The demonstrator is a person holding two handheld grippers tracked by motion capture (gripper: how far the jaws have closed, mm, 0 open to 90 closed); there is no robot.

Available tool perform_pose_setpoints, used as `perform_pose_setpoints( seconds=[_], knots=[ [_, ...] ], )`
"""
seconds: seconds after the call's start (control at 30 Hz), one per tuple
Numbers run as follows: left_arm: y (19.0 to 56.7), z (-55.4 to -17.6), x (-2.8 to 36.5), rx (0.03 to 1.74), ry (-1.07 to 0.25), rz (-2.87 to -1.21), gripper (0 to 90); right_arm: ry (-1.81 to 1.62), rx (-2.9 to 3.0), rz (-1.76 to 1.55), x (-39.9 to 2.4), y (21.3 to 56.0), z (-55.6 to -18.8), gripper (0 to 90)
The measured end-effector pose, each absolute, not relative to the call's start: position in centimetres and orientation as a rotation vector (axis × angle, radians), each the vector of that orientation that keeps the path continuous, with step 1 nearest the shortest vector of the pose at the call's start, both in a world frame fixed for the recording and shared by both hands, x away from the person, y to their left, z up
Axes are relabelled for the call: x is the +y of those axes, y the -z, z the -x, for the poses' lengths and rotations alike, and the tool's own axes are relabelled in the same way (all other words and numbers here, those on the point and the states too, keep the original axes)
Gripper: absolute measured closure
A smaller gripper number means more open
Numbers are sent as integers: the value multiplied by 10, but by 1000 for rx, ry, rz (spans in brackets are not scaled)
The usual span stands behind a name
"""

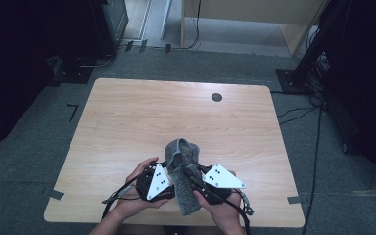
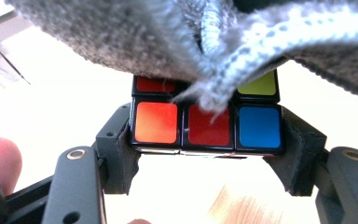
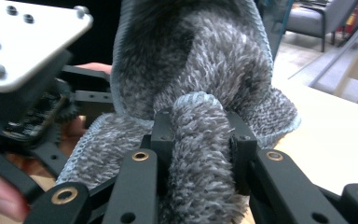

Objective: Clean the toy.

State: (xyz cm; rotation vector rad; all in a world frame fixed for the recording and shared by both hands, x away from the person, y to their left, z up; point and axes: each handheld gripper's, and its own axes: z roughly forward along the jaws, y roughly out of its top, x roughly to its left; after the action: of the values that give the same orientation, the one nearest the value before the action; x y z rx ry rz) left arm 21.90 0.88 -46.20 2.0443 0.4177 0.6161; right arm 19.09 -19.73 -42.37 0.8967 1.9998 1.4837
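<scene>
A colour puzzle cube [image 2: 205, 126] with orange, red and blue faces sits clamped between the pads of my left gripper [image 2: 207, 142], which is shut on its two sides. A fuzzy grey cloth [image 2: 168, 37] hangs over the cube's top. My right gripper [image 3: 200, 135] is shut on a rolled fold of that cloth [image 3: 191, 70]. From above, both grippers, left [image 1: 171, 169] and right [image 1: 192, 172], meet near the table's front edge under the draped cloth [image 1: 182, 152], which hides the cube there.
The wooden table [image 1: 127, 122] has a small dark round disc [image 1: 217, 97] near its far edge. Black stands and cables [image 1: 318, 58] line the floor on the right. A person's hands hold both grippers close to the front edge.
</scene>
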Motion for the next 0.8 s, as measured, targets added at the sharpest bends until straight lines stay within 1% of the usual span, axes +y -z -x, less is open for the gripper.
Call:
perform_pose_setpoints(
  seconds=[0.07,0.23,0.3,0.37,0.53,0.63,0.7,0.8],
  knots=[
    [461,-219,8,419,-616,-2045,342,-1489,2009,-862,-194,424,-188,704],
    [458,-217,8,420,-635,-2046,343,-1484,2113,-669,-171,428,-176,706],
    [457,-215,6,415,-659,-2059,343,-1462,2117,-670,-168,431,-177,713],
    [456,-215,5,412,-663,-2062,343,-1470,2102,-698,-175,429,-180,721],
    [457,-216,5,426,-628,-2064,343,-1411,1974,-811,-190,426,-183,723],
    [457,-216,5,435,-618,-2064,342,-1399,1978,-744,-181,427,-178,722],
    [456,-216,5,420,-622,-2067,342,-1376,2022,-660,-168,431,-173,721],
    [456,-215,5,418,-613,-2064,343,-1361,2024,-653,-168,431,-173,723]
  ],
)
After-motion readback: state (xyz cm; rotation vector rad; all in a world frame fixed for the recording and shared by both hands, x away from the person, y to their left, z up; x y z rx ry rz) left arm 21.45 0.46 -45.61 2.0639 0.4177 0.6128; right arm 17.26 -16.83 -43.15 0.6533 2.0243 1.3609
